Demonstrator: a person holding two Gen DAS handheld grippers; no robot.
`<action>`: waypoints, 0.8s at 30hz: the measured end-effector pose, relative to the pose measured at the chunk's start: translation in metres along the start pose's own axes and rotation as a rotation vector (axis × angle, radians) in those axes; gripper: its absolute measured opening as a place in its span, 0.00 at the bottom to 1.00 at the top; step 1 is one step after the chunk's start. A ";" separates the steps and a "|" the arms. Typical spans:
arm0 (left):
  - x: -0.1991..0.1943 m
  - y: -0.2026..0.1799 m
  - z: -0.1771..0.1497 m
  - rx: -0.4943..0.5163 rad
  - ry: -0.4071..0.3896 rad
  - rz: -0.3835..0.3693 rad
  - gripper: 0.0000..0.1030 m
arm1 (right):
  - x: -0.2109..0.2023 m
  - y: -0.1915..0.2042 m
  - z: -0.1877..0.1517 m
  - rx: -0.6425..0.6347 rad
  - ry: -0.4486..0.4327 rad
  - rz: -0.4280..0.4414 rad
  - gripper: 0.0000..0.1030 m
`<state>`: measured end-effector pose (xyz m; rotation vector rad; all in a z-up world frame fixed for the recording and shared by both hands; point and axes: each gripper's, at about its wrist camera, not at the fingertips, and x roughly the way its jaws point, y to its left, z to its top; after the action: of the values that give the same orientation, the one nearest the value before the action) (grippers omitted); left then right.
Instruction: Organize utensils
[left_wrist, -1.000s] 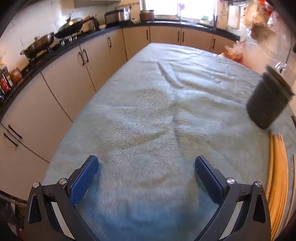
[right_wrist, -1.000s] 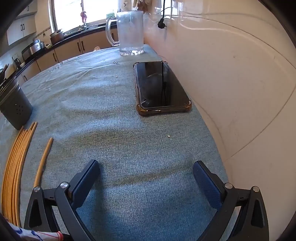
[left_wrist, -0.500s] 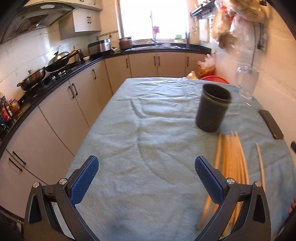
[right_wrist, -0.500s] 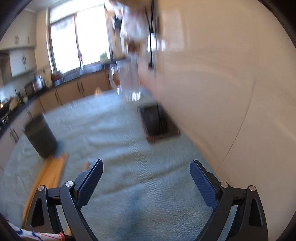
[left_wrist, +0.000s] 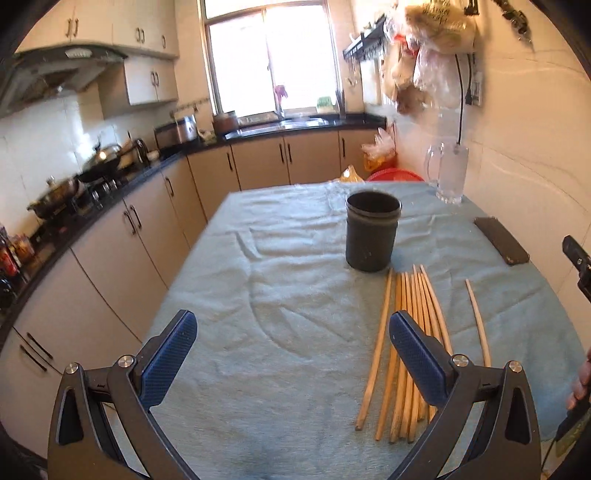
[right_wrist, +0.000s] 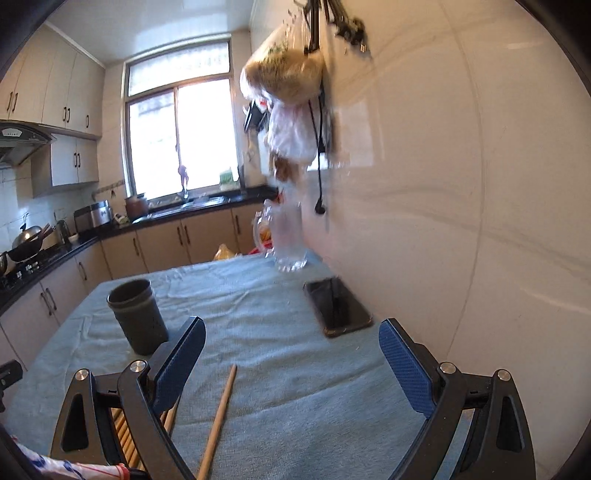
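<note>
We see both grippers held above the worktop, which is covered in a blue cloth. Left gripper is wide open, nothing between its fingers. Right gripper is also spread wide and empty. The dark holder stands upright mid-worktop. A bundle of chopsticks lies flat just in front of the holder, partly behind the left gripper's right finger. One single chopstick lies apart to the right of the bundle; in the right wrist view it runs between the fingers. A phone lies near the wall, a glass jug behind it.
</note>
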<state>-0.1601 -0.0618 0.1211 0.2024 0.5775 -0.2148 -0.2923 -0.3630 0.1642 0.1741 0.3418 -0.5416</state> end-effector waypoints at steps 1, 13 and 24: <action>-0.007 0.000 0.000 0.001 -0.023 0.008 1.00 | -0.005 0.000 0.001 -0.003 -0.021 -0.013 0.95; -0.018 0.009 -0.002 0.023 -0.067 -0.008 1.00 | -0.009 0.009 -0.008 -0.049 0.058 0.062 1.00; 0.084 -0.019 0.003 0.092 0.187 -0.214 0.90 | 0.081 0.013 -0.043 0.020 0.482 0.205 0.71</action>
<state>-0.0955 -0.0928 0.0741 0.2512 0.7763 -0.4335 -0.2324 -0.3796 0.0958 0.3561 0.7782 -0.2943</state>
